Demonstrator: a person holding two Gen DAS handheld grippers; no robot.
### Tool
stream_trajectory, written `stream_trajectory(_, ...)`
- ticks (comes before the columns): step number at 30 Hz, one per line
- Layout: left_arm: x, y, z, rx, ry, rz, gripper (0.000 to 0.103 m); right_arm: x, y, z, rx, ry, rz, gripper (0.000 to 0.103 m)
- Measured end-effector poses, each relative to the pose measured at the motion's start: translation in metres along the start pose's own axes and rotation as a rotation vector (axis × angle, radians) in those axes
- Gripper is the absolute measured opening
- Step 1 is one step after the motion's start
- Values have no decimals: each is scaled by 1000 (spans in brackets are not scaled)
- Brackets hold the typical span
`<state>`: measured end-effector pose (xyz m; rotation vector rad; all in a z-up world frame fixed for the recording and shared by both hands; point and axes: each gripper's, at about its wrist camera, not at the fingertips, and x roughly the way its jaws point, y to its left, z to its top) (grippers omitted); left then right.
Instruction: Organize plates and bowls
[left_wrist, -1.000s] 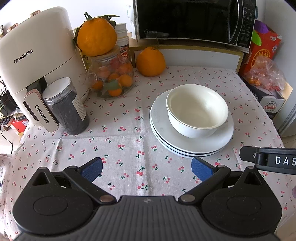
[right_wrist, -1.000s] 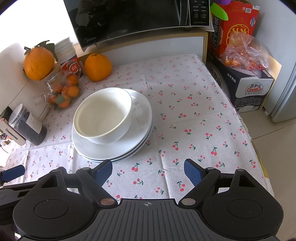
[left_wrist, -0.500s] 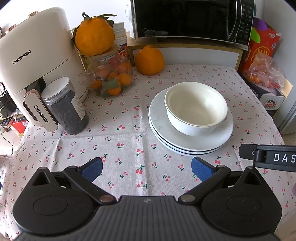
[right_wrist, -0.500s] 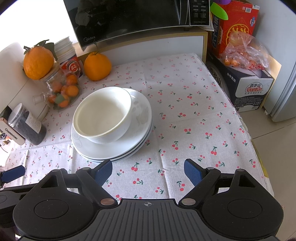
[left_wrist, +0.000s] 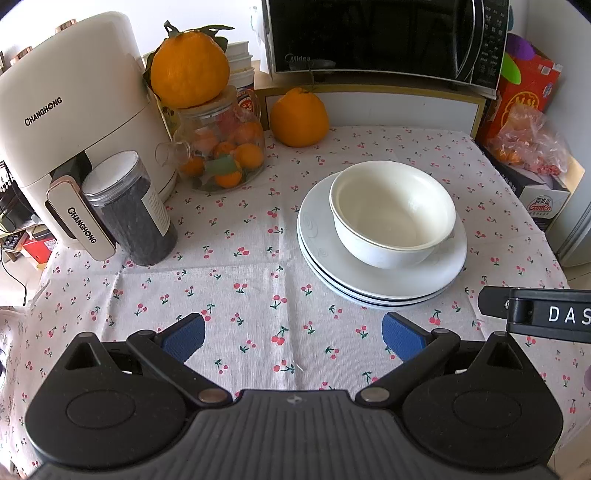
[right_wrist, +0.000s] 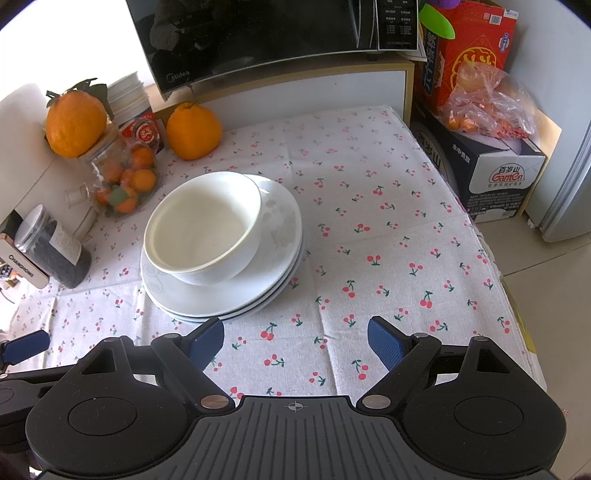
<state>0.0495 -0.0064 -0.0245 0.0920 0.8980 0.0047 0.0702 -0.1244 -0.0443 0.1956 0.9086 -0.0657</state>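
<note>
A white bowl (left_wrist: 392, 212) sits on a stack of white plates (left_wrist: 376, 280) on the cherry-print tablecloth; both also show in the right wrist view, the bowl (right_wrist: 203, 229) on the plates (right_wrist: 280, 236). My left gripper (left_wrist: 293, 338) is open and empty, over the cloth near the front and left of the stack. My right gripper (right_wrist: 295, 341) is open and empty, in front of the stack and a little to its right. The right gripper's body (left_wrist: 535, 314) shows at the left view's right edge.
A white air fryer (left_wrist: 70, 122), a dark jar (left_wrist: 129, 210), a glass jar of small oranges (left_wrist: 221, 151) with a big orange on top, and another orange (left_wrist: 299, 118) stand at the back left. A microwave (left_wrist: 384, 37) is behind. Boxes (right_wrist: 491, 162) stand off the table's right edge.
Both grippers have drifted slightly; in the left view the scene sits a little lower left, in the right view a little lower. The bowl and plates have not moved.
</note>
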Motion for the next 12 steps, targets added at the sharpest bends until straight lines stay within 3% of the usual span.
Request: stream_trajectory(12, 0, -1, 0, 5, 5, -4, 101, 1, -1, -1, -4, 3, -2, 87)
